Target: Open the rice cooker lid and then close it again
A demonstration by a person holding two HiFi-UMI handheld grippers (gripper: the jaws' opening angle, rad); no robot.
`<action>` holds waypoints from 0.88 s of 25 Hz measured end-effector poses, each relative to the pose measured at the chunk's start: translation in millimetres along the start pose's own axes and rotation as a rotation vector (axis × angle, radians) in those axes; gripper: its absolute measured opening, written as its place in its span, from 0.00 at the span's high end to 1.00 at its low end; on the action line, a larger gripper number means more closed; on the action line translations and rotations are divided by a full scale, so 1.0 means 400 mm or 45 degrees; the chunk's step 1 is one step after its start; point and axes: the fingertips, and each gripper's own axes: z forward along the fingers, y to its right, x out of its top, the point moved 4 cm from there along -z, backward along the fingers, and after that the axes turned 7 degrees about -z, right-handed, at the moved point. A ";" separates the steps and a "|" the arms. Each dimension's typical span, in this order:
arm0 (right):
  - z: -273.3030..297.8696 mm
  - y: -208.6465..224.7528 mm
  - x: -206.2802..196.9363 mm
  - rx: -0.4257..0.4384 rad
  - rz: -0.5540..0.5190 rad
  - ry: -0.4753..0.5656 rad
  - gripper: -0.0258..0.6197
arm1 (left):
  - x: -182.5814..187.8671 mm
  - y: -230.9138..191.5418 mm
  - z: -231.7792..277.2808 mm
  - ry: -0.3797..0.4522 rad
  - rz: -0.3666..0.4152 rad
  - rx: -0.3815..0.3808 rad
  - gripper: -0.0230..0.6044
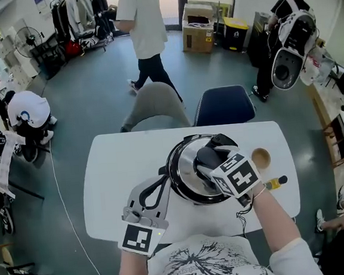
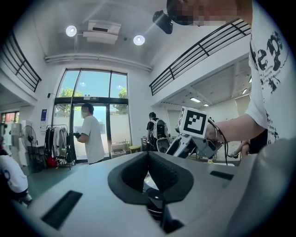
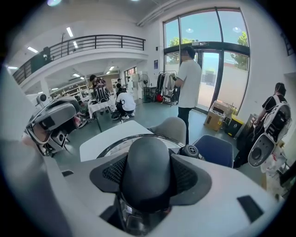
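The rice cooker (image 1: 185, 189) stands on the white table (image 1: 112, 169), covered by a steel-rimmed glass lid (image 1: 186, 162). My right gripper (image 1: 212, 155) reaches down over it and is shut on the lid's black knob (image 3: 147, 166), which fills the space between its pads (image 3: 111, 173) in the right gripper view. The lid's rim (image 3: 115, 143) curves just beyond the knob. My left gripper (image 1: 155, 193) lies level at the cooker's left side, closed on its black side handle (image 1: 148, 196). In the left gripper view its pads (image 2: 169, 176) stand close together with the dark handle (image 2: 155, 204) low between them.
A round wooden piece (image 1: 261, 158) and a small yellow-capped item (image 1: 276, 183) lie on the table to the right of the cooker. A grey chair (image 1: 155, 107) and a blue chair (image 1: 223, 105) stand at the far edge. A person (image 1: 145, 34) walks beyond them.
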 end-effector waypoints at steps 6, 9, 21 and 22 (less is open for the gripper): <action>0.059 0.009 0.020 0.012 0.008 -0.011 0.50 | -0.022 -0.057 0.024 -0.022 -0.021 0.002 0.94; 0.071 0.020 0.023 0.014 0.009 -0.009 0.50 | -0.032 -0.068 0.038 -0.026 -0.027 -0.002 0.94; 0.095 -0.001 -0.014 0.030 0.043 -0.024 0.50 | -0.064 -0.057 0.024 -0.063 -0.046 -0.008 0.94; 0.096 0.000 -0.018 0.039 0.054 -0.025 0.50 | -0.066 -0.055 0.022 -0.066 -0.047 -0.006 0.94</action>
